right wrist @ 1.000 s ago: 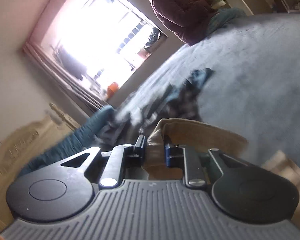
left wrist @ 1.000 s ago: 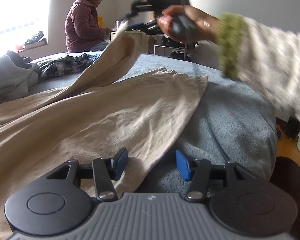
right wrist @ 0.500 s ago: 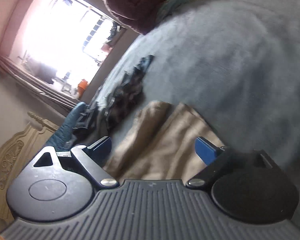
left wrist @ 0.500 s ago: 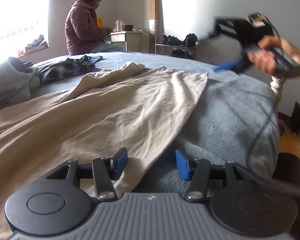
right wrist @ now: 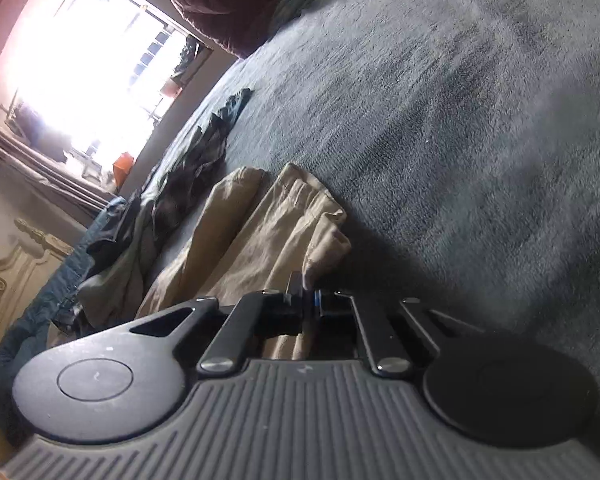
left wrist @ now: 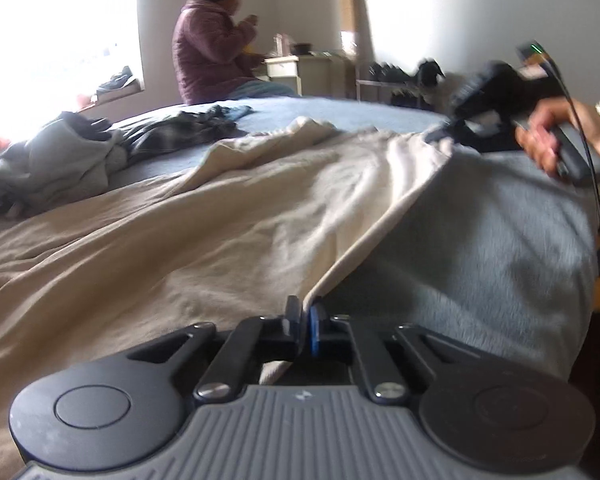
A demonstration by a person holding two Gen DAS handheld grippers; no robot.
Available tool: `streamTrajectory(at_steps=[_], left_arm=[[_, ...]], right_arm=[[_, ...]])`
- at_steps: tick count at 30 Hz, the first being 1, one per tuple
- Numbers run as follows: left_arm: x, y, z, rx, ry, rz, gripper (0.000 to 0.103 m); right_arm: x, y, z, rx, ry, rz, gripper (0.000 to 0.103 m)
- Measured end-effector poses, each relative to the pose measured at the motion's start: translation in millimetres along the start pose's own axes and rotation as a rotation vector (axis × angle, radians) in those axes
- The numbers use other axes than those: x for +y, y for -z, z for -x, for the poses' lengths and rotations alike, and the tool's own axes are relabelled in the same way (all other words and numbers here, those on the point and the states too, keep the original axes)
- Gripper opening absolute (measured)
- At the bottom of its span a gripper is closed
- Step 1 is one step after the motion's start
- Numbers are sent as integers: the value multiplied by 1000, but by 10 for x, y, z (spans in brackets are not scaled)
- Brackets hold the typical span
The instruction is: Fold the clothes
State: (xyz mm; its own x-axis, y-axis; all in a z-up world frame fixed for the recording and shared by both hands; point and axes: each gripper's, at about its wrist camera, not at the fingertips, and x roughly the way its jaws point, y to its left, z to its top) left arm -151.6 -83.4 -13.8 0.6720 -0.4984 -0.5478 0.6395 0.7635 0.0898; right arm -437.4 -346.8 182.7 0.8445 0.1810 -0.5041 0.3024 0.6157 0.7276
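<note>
A grey heap of clothes (left wrist: 56, 160) sits at 9 o'clock on the bed (left wrist: 500, 240). The beige trousers (left wrist: 220, 220) spread across its middle. The left gripper (left wrist: 305, 324) pinches their near edge at 6 o'clock; the right gripper (right wrist: 309, 300) pinches their far corner at 2 o'clock.

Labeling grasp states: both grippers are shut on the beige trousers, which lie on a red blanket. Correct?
Not quite: the blanket is grey-blue, as the left wrist view shows. The rest holds: the left gripper and right gripper are each shut on the beige trousers.
</note>
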Motion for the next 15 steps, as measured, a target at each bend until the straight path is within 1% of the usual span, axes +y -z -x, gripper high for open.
streamTrajectory(at_steps=[1, 3, 5, 7, 9, 12, 15], left_arm=[[7, -14, 56, -18, -2, 10, 3], [-24, -37, 214, -55, 1, -12, 3], [-44, -37, 367, -73, 23, -22, 3], [-64, 1, 498, -86, 50, -25, 3], [-102, 84, 541, -76, 70, -31, 3], [-163, 232, 543, -49, 87, -42, 3], [-184, 290, 575, -50, 98, -43, 3]], right_arm=[[-11, 11, 63, -19, -13, -9, 3], [90, 58, 277, -65, -24, 55, 3], [212, 113, 556, -105, -39, 120, 3], [303, 182, 829, -138, -53, 161, 3], [295, 287, 1052, -159, -40, 192, 3], [125, 499, 1146, -151, 21, 190, 3], [-155, 681, 1082, -128, 57, 114, 3]])
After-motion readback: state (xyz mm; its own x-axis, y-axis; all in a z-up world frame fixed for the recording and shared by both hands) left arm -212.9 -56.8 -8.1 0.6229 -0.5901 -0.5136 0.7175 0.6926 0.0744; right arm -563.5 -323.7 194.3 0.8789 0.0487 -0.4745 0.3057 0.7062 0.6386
